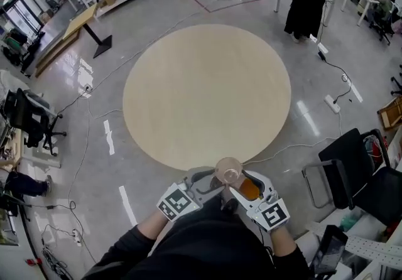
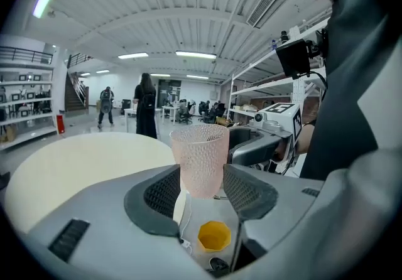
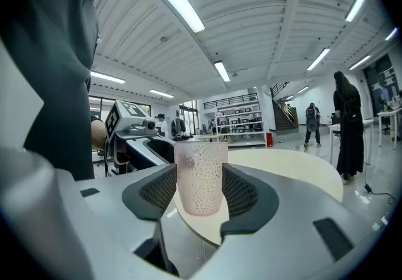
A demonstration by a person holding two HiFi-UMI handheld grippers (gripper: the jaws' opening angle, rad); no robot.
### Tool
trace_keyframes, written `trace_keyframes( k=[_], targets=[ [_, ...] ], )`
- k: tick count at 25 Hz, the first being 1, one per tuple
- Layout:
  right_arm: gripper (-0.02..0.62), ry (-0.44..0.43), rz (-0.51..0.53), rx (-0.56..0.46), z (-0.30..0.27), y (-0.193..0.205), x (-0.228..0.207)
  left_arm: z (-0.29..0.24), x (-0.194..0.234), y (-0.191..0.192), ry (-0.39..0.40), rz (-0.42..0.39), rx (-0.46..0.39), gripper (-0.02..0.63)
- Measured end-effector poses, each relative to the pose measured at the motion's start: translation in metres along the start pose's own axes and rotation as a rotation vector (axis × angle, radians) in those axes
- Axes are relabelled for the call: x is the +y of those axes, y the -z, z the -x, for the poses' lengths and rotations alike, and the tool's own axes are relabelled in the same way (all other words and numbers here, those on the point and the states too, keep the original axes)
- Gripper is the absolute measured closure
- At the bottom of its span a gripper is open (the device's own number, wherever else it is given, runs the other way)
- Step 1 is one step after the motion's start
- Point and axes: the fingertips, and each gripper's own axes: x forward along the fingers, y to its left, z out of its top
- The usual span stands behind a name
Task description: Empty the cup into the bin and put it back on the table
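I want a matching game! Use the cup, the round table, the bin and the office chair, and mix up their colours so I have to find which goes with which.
Things:
1. cup
2. round table
3. bin
4. office chair

Colours:
A. black
B. yellow
C. pale pink and see-through
D. light beige

Right pairs: 1-C, 2-D, 3-B, 4-A.
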Motion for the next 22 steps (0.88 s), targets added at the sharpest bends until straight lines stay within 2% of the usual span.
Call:
trace_keyframes(
  k=[3,9,12,19,22],
  targets=[
    [0.365,-0.045,0.007,0.0,-0.013,-0.002,0.008,0.013,0.007,0.004,-0.047,0.003,0.001,0.377],
    [0.365,-0.108,0.043,0.015,-0.045,-0.006,0.018,0.035,0.029,0.014,-0.124,0.09,-0.047,0.379],
    [0.365,-0.128,0.057,0.029,-0.068,-0.006,0.021,0.046,0.047,0.021,-0.152,0.103,-0.053,0.38],
    [0.365,-0.163,0.084,0.095,-0.139,0.0,0.016,0.066,0.111,0.041,-0.171,0.139,-0.041,0.38],
    [0.365,-0.166,0.118,0.149,-0.176,0.008,0.014,0.076,0.144,0.057,-0.161,0.146,-0.009,0.38]
  ],
)
